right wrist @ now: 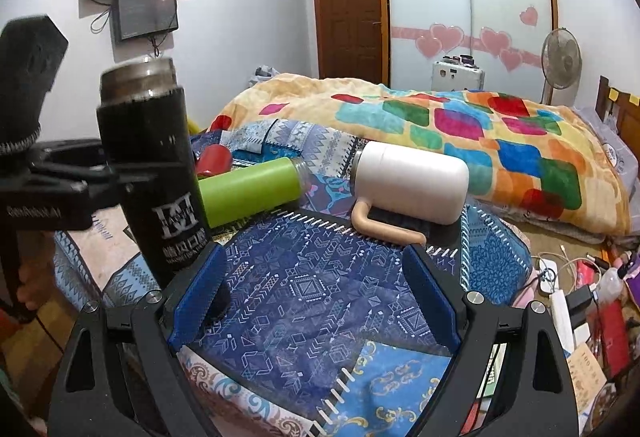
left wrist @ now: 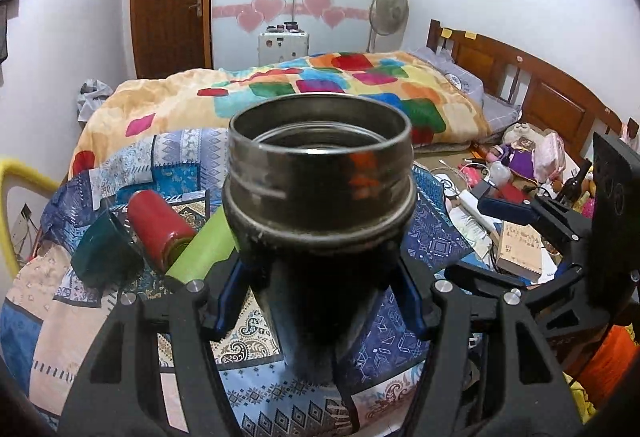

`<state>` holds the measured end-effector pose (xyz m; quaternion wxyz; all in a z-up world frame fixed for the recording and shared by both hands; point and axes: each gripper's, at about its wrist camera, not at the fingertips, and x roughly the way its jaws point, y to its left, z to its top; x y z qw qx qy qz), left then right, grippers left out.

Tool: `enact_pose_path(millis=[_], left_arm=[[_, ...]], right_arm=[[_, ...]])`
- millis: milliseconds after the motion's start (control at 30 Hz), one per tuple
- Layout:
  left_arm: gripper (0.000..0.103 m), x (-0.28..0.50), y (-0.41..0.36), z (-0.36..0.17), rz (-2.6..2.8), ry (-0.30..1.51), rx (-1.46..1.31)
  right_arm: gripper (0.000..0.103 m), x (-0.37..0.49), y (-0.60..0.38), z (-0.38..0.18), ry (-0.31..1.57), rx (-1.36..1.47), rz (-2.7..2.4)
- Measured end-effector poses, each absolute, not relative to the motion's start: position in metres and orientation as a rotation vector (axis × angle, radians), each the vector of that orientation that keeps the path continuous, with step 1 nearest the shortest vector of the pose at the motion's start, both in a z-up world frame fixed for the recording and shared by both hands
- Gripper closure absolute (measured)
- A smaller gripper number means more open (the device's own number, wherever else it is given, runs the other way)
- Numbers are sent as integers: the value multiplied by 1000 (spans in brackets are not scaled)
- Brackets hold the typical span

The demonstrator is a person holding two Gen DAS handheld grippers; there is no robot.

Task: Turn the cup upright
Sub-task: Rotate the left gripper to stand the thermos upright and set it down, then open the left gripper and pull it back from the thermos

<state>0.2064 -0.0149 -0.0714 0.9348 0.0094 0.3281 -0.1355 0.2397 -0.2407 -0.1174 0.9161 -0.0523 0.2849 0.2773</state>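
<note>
1. Clearly, the left gripper (left wrist: 320,293) is clamped on the black cup (left wrist: 320,197), its blue pads (left wrist: 228,301) pressing either side of the dark body below the metal neck; the right-wrist view shows the same grip across the cup's middle (right wrist: 154,173), mouth up and standing nearly vertical.
2. The cup looks like a steel-lined flask: rigid, probably moderately heavy for its size, and unlikely to deform under squeeze. Its dark sleeve seems matte, so the mid-body hold should resist slipping better than the shiny threaded rim would.
3. Whether its base touches the patterned cloth (right wrist: 304,289) I cannot tell; being tall and narrow, it could topple on soft, uneven fabric if let go carelessly.
4. The right gripper (right wrist: 316,297) is spread wide and holds nothing, hovering over the cloth.
5. Farther out lie a green bottle (right wrist: 248,193), a red cup (left wrist: 160,225) and a white jug (right wrist: 412,181), all on their sides.
</note>
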Motion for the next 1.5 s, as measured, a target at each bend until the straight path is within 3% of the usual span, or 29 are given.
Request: enact_pose_path(millis=[267,433,600,1267,1333,1433,1500], left_arm=[[39,201,-22,-73,-267,652,60],[31,196,-15,-72,-259,654,35],[30,173,-8,-64,-241,623,11],[30,-4,19,22,-54,187,-49],[23,-18,20,24,-43,160,-55],[13,-37,18,26,-36,130,-54],[9,-48,18,28,-42,119,-56]], right_arm=[[15,237,-236,-116,586,-102,577],[15,230,-236,-108,570,-97,578],[15,212,-236,-91,521,-89,567],[14,63,-238,2,162,27,479],[12,53,-238,5,147,37,470],[1,41,-239,5,127,54,452],[0,36,-238,5,117,51,434]])
